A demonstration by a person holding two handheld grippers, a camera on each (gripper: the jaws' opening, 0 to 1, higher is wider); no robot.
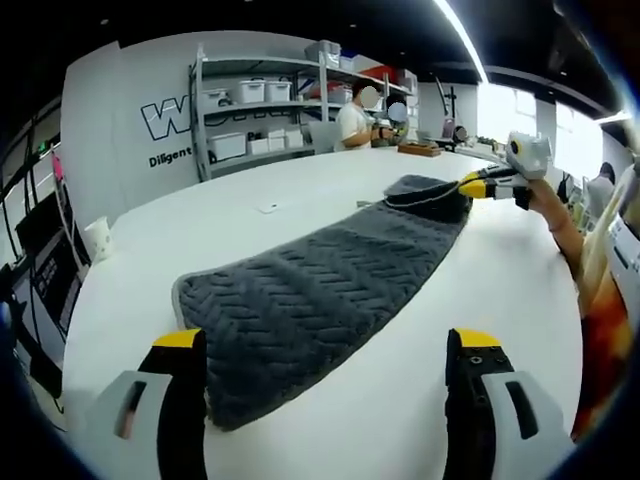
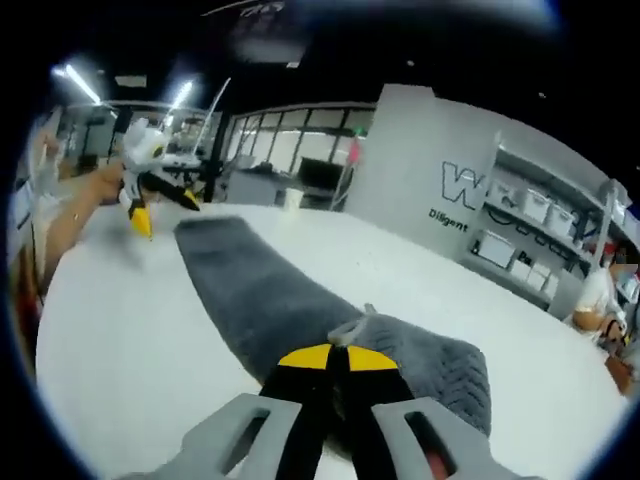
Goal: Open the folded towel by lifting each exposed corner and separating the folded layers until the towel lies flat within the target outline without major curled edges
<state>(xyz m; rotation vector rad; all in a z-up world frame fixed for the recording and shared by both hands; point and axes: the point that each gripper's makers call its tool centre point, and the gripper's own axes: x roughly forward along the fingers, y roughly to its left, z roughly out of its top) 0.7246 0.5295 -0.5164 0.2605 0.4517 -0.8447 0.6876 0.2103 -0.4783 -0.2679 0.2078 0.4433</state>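
Fingers: right gripper [image 2: 336, 352] pinches far end of long dark grey ribbed towel [image 1: 300, 300]; left gripper [image 1: 325, 345] spread wide over near end, white table [image 1: 200, 225].

Large dark outlined lettering on the pale grey back wall [image 1: 130, 110] begins with a readable "W" in the left gripper view, the remainder cut off by the grey metal shelving rack [image 1: 265, 110] standing in front of it. Beneath it, a smaller dark line reads "Diligent", again running behind the rack. In the right gripper view the same wall [image 2: 440, 160] carries the big outlined "W" and the small word "Diligent" below it, beside the shelving rack [image 2: 540, 235] with its white storage boxes. Any labels on those boxes are too small and blurred to read, and no other text, number or brand is legible.
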